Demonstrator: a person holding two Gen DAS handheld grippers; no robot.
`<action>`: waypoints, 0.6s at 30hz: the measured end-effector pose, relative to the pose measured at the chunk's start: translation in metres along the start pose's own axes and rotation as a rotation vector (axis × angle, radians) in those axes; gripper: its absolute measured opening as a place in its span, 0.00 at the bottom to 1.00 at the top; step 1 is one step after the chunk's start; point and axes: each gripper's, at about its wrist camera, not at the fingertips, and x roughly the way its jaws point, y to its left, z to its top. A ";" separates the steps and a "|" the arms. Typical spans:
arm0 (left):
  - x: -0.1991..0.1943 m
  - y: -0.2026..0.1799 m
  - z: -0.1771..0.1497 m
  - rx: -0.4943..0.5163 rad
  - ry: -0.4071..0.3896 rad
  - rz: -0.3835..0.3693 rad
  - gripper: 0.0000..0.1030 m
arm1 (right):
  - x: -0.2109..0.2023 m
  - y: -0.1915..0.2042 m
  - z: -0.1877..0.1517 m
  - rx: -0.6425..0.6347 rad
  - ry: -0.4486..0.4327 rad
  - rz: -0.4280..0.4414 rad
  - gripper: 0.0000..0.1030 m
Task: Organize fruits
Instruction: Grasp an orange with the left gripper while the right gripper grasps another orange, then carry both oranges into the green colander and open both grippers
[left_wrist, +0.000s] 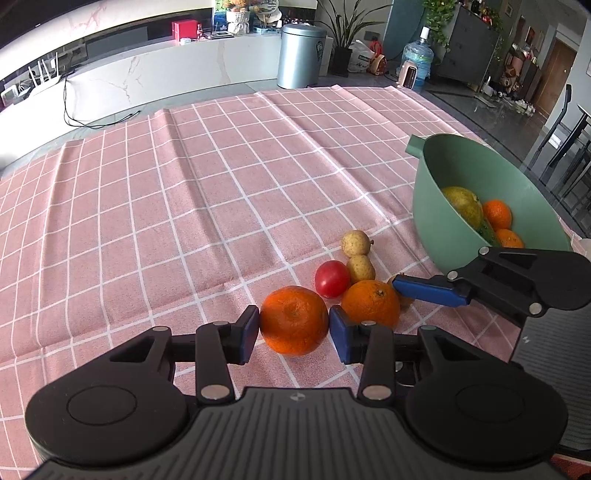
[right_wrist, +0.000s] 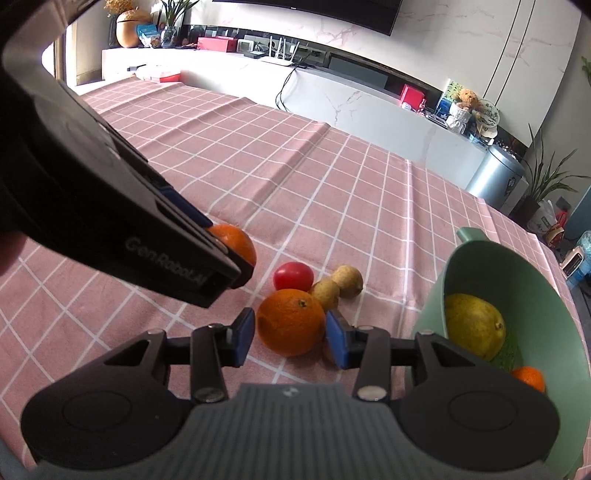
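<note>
My left gripper (left_wrist: 293, 330) has its blue pads on both sides of an orange (left_wrist: 294, 319) that rests on the pink checked cloth (left_wrist: 184, 206); the pads touch it. My right gripper (right_wrist: 290, 334) straddles a second orange (right_wrist: 290, 320), pads close to its sides. Beside them lie a red tomato (left_wrist: 331, 278) and two small brown-yellow fruits (left_wrist: 355, 242). A green bowl (left_wrist: 461, 177) at the right holds a yellow-green pear (left_wrist: 461, 205) and two oranges (left_wrist: 498, 213). In the right wrist view the bowl (right_wrist: 476, 266) is at the right.
The cloth-covered table runs far to the left and back. A grey bin (left_wrist: 301, 55), a water bottle (left_wrist: 417, 61) and a white counter (left_wrist: 166, 77) stand beyond the table's far edge. The bowl sits near the table's right edge.
</note>
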 end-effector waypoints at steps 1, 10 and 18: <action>0.000 -0.001 0.000 0.001 0.000 0.002 0.45 | 0.001 0.001 0.000 -0.003 0.003 -0.003 0.38; -0.005 0.001 0.000 -0.019 -0.007 0.018 0.45 | 0.002 0.005 -0.001 -0.037 -0.003 -0.018 0.37; -0.020 -0.002 0.000 -0.057 -0.003 0.048 0.45 | -0.020 -0.001 0.008 -0.009 -0.030 0.024 0.37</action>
